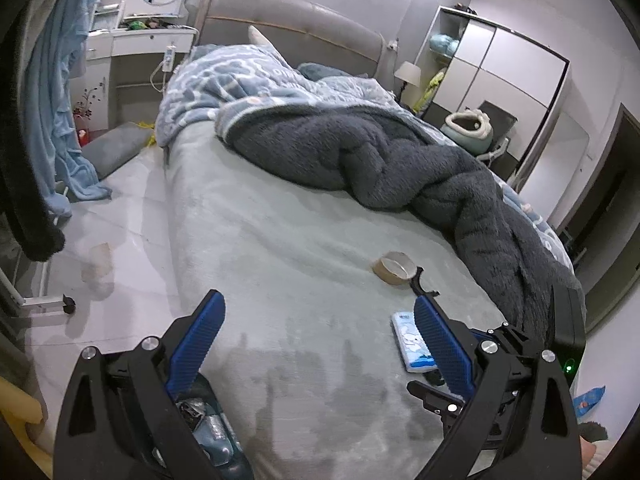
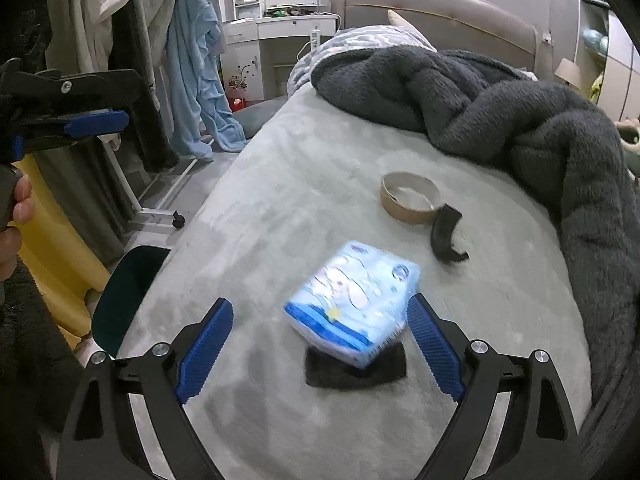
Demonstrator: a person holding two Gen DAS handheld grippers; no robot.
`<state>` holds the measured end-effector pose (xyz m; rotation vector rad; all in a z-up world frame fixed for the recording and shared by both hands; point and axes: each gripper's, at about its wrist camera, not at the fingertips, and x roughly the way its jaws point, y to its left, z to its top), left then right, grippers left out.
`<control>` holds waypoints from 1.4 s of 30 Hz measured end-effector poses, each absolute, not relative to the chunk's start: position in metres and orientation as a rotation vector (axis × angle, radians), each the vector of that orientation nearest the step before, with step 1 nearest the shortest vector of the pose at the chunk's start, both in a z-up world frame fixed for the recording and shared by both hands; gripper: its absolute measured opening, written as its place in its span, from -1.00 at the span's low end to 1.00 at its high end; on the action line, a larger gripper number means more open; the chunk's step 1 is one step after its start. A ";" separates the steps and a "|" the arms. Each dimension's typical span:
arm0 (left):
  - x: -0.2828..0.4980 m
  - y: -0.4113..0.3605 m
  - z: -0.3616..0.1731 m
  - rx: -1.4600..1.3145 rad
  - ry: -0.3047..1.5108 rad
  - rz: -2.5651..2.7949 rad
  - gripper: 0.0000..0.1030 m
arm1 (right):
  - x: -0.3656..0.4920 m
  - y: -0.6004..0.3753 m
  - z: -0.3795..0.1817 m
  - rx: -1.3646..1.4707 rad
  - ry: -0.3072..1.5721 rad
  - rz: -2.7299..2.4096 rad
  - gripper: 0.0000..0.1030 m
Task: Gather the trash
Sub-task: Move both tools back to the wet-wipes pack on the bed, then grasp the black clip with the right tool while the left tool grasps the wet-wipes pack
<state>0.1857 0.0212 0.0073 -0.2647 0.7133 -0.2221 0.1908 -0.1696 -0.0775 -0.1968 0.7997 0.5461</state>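
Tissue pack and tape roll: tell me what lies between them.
Right wrist view: only bare grey-green bedsheet between tissue pack and tape roll; the black curved piece sits beside.

A home bedroom: unmade bed (image 1: 280,240), wardrobe (image 1: 500,92), dressing table (image 2: 280,24), hanging clothes (image 2: 192,60).

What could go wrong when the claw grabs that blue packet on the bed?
The blue tissue packet lies tilted on a dark flat thing, so the right gripper, jaws wide open, might pinch both or knock the packet aside. The tape roll and black curved piece lie close behind and could get bumped. The soft bedsheet might bunch up too.
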 end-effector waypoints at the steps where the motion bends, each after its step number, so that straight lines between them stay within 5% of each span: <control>1: 0.187 0.018 0.006 -0.262 0.720 -0.226 0.88 | 0.192 -0.172 -0.079 -0.189 0.803 0.548 0.74; 7: 0.198 -0.008 -0.005 -0.253 0.768 -0.269 0.88 | 0.195 -0.191 -0.088 -0.113 0.829 0.559 0.71; 19: 0.211 -0.042 -0.019 -0.252 0.813 -0.313 0.88 | 0.188 -0.202 -0.100 -0.097 0.870 0.591 -0.07; 42: 0.226 -0.121 -0.054 -0.156 0.897 -0.371 0.86 | 0.179 -0.278 -0.080 -0.031 0.842 0.549 -0.10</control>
